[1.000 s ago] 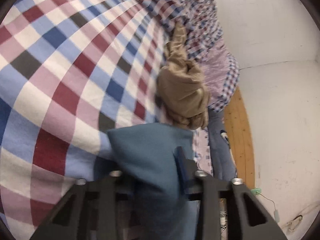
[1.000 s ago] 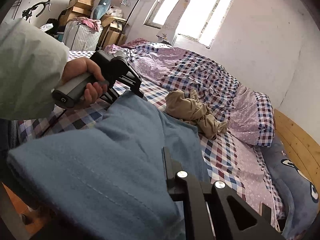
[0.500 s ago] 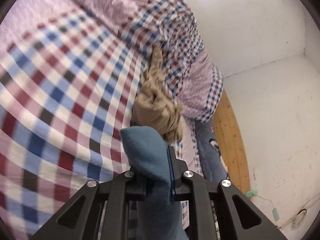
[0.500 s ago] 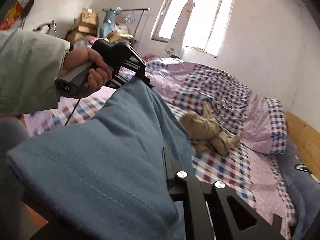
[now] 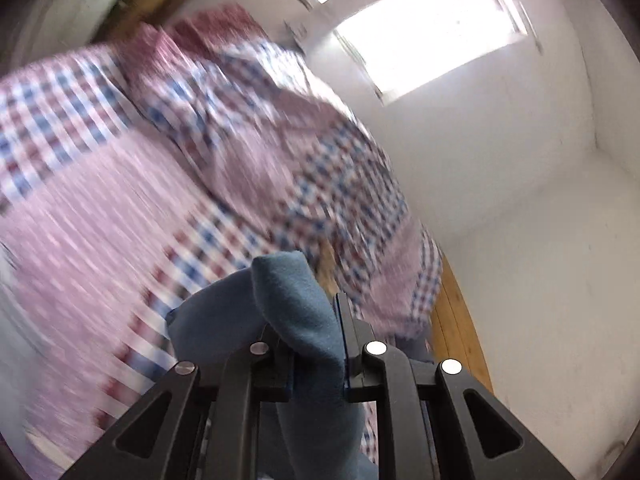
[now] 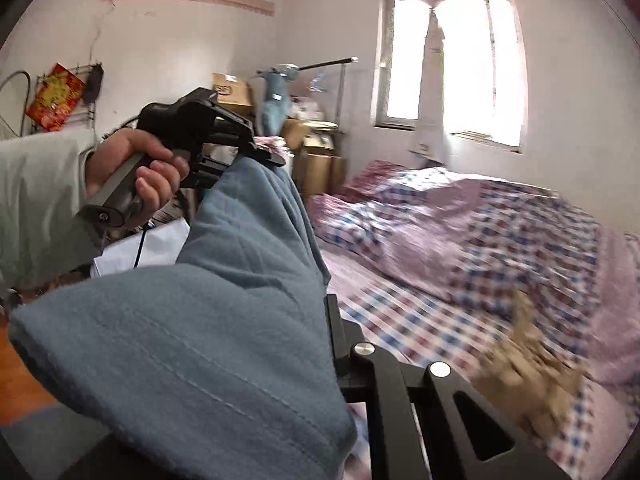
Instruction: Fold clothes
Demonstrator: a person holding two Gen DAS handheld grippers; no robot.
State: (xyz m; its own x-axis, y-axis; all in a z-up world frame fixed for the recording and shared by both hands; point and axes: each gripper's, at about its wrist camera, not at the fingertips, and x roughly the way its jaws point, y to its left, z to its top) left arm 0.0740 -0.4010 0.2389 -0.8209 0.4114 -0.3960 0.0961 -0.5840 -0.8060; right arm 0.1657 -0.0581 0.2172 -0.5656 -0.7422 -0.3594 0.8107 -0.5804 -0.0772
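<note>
We hold a blue garment [image 6: 208, 340] up off the bed [image 6: 420, 320], one edge in each claw, so that it can hang free and show its shape before any fold is made. Our left gripper [image 5: 316, 344] is nearly closed, its pads pinching a bunched fold of the blue cloth, which rises between them and spills out past the tips. In the view from the right wrist, that same gripper [image 6: 256, 152] sits in our left hand [image 6: 136, 176], pale sleeve at the wrist, with the fabric falling away from its tip. Our right gripper [image 6: 332, 344] is all but shut too; the cloth covers its left finger and most of the gap, so we judge it clamped on the near edge of the garment, which stretches between the two claws. A crumpled tan garment [image 6: 528, 368] lies on the checked sheet below right, well apart from the blue one and awaiting its turn. The rumpled quilt [image 6: 480, 232] fills the far side of the bed, beneath the window [image 6: 452, 68]. Taking the cloth at two points keeps it spread; we judge the folding proper as not yet begun.
</note>
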